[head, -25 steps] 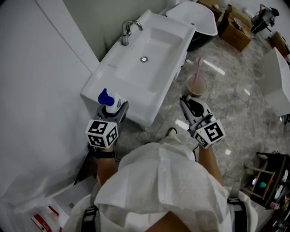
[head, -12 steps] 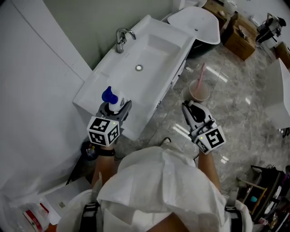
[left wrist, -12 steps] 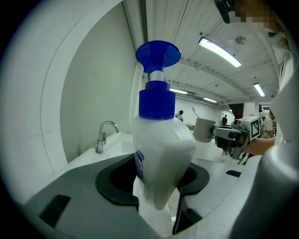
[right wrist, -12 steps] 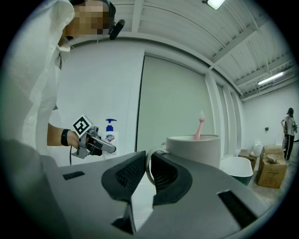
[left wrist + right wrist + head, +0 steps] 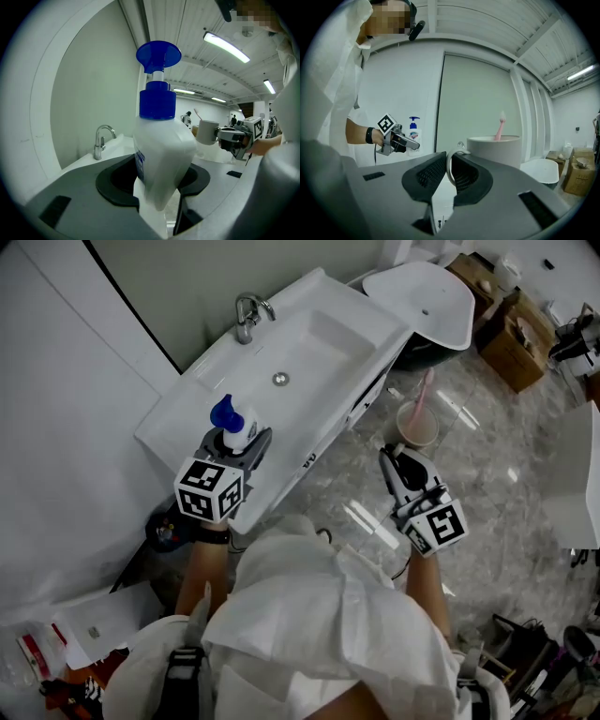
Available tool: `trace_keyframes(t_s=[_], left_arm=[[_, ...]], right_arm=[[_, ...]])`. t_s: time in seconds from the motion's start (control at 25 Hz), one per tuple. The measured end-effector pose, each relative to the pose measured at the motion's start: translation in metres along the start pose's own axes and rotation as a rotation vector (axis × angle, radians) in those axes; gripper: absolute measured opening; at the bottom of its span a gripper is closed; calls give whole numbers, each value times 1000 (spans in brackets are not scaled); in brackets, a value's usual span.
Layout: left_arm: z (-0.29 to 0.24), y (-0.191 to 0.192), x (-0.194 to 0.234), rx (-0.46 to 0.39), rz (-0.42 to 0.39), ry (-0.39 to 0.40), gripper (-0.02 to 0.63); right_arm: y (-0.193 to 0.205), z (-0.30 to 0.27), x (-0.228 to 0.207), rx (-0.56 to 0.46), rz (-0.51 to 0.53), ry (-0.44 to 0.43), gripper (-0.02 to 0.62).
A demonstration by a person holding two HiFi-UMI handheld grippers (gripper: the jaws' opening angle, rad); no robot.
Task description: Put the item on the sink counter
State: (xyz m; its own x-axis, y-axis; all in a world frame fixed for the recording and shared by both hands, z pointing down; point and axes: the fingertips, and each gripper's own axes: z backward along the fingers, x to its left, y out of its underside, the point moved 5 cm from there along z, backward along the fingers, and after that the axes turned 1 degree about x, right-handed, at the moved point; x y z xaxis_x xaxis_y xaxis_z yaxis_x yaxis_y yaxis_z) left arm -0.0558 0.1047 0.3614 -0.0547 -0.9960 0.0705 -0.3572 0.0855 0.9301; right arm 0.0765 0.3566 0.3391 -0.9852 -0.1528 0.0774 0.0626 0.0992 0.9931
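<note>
**Soap and cup are nearly at the sink**

Our left claw (image 5: 246,448) pinches the soap bottle (image 5: 238,433) low on its white body. The bottle stands up straight between the jaws, with its blue pump on top. Right under and just ahead of this claw is the flat end of the sink counter (image 5: 178,427). Farther ahead of the claw is the basin (image 5: 305,357), and past that the tap (image 5: 246,315). We think the bottle is not down yet. It looks held above the counter, but we cannot tell how high.

Our right claw (image 5: 398,460) is pressed almost together on the thin handle (image 5: 450,164) of the cup (image 5: 415,425). The cup hangs just ahead of this claw, and a pink toothbrush (image 5: 425,390) stands in it. The floor (image 5: 487,474) is under this claw. The counter is off to its left side.

We think the step in hand is carrying both things to the counter. Next, the left claw needs to go down gently until the bottle sits flat on the bare spot under it. We must keep the bottle straight so it does not tip. Then the jaws can spread and let go. The right claw needs to go left, over the counter, and set the cup down beside the basin, not in it.
</note>
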Motion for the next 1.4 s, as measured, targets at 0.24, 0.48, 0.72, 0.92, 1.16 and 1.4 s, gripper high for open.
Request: trace_keyframes(t_s=[0.24,0.48,0.72,0.92,1.16,1.4], left_arm=[[-17,4,20,1,33,-62,215],[-43,1,56,-17,84,-133,215],[-58,-9,100,-32,111,-206,215],[-55,-5,135,-52,164,-270,215],[-40,-1,168,-83,198,-353,215],[-32,3,185,-93,220,-431,215]], right_arm=[[11,-34,-25,7,-8,-68,37],[11,-89,-48,3,-3,-166,37],[-1,-160,-60,-17,7,-287,37],[-11,-222,-53,-18,33,-398,37],[-25,-285,-30,-39,82,-537,37],[-28,-341,-6,-56,108,-688,37]])
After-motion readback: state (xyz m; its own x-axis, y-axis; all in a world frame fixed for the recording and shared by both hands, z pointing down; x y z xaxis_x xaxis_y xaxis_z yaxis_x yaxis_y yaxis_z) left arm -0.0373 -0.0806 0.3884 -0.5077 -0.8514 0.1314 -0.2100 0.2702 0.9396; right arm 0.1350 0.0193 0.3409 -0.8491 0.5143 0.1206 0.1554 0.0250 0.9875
